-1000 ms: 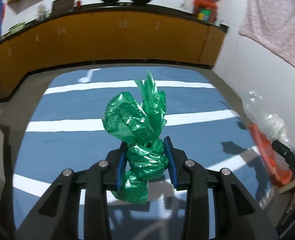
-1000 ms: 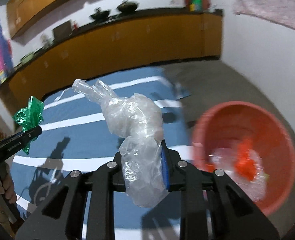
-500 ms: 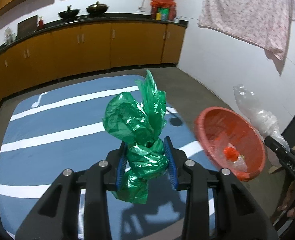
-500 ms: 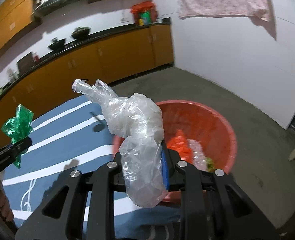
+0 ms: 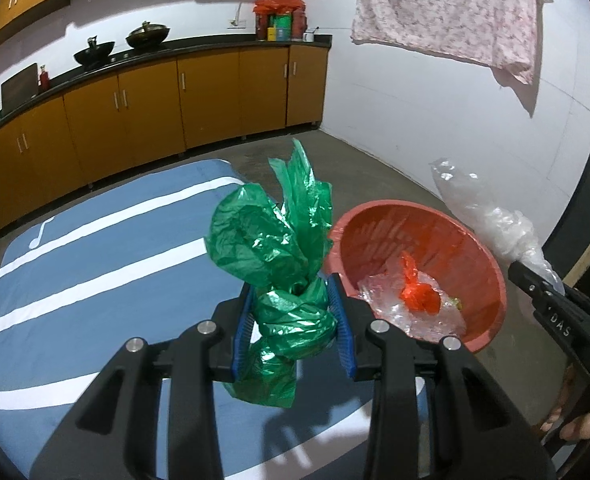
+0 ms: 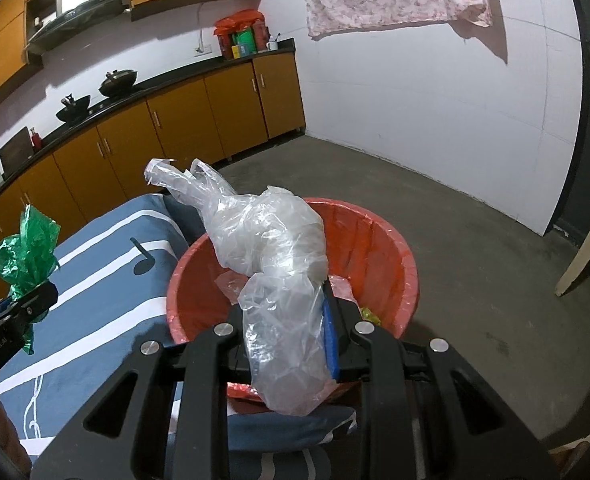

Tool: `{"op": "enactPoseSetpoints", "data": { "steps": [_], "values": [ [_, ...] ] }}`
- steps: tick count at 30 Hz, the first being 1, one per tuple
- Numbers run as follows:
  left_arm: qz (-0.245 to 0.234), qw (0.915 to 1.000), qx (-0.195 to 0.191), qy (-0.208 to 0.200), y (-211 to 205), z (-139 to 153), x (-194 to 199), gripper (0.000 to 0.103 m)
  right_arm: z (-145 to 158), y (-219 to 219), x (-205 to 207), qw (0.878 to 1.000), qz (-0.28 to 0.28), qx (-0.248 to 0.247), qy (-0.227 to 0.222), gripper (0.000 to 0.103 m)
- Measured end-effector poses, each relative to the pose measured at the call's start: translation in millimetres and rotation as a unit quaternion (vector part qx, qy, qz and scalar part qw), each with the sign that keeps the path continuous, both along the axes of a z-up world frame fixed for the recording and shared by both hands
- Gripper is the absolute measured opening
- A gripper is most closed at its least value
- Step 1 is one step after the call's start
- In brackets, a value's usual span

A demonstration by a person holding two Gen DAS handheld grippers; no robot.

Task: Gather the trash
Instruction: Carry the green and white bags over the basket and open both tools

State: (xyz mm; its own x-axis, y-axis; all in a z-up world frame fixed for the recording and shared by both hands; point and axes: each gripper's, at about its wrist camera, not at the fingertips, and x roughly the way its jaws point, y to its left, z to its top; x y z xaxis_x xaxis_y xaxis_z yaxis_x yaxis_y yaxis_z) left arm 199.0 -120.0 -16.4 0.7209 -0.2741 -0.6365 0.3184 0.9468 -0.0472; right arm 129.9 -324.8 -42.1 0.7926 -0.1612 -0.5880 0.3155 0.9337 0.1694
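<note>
Two grippers, each clenched on one crumpled plastic bag. Left gripper (image 5: 293,320) pinches a green bag (image 5: 273,248) at its twisted waist between blue pads; the bag's long axis runs upright along the fingers, its loose crinkled top pointing up and away from the camera, a short tail hanging below the pads. It is held in the air over the blue mat (image 5: 95,264), just beside the basin's near-left rim. Right gripper (image 6: 291,332) grips a clear bag (image 6: 271,248), a glossy, wrinkled film; only its right blue pad (image 6: 330,340) shows, the left one hidden behind the film. This bag's long axis also runs along the fingers, then bends left at the top, ending in two thin handle loops that point toward the cabinets. It hangs above the near rim of the basin.

One red basin (image 6: 399,256), round, smooth plastic, stands on the grey concrete floor at the mat's edge. Inside lie a heap of clear film and one orange-red crumpled scrap (image 5: 419,296); a small yellow-green bit shows near it. The mat is blue cloth with white stripes and music notes. Two dark woks sit on the counter.
</note>
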Motion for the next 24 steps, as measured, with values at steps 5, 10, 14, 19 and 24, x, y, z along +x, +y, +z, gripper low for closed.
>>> {"op": "enactPoseSetpoints", "data": {
  "steps": [5, 10, 14, 19, 24],
  "values": [
    [-0.010, 0.9999, 0.005, 0.000, -8.9, -1.9, 0.6, 0.036, -3.3, -0.6, -2.0, 1.000, -0.002, 0.003, 0.003, 0.024],
    [-0.018, 0.9998, 0.006, 0.006, -18.0, -6.3, 3.4, 0.036, -4.5, -1.5, 0.4, 1.000, -0.004, 0.003, 0.005, 0.024],
    [-0.026, 0.9996, 0.006, 0.009, -24.2, -7.9, 6.5, 0.036, -5.1, -3.9, 1.1, 1.000, -0.009, 0.003, 0.005, 0.024],
    [-0.036, 0.9992, 0.006, 0.017, -32.9, -13.7, 11.2, 0.036, -7.6, -8.0, 1.7, 1.000, -0.017, 0.004, 0.007, 0.024],
    [-0.045, 0.9986, 0.009, 0.025, -41.6, -20.9, 16.9, 0.036, -11.6, -14.3, 3.1, 1.000, -0.026, 0.009, 0.009, 0.024]
  ]
}}
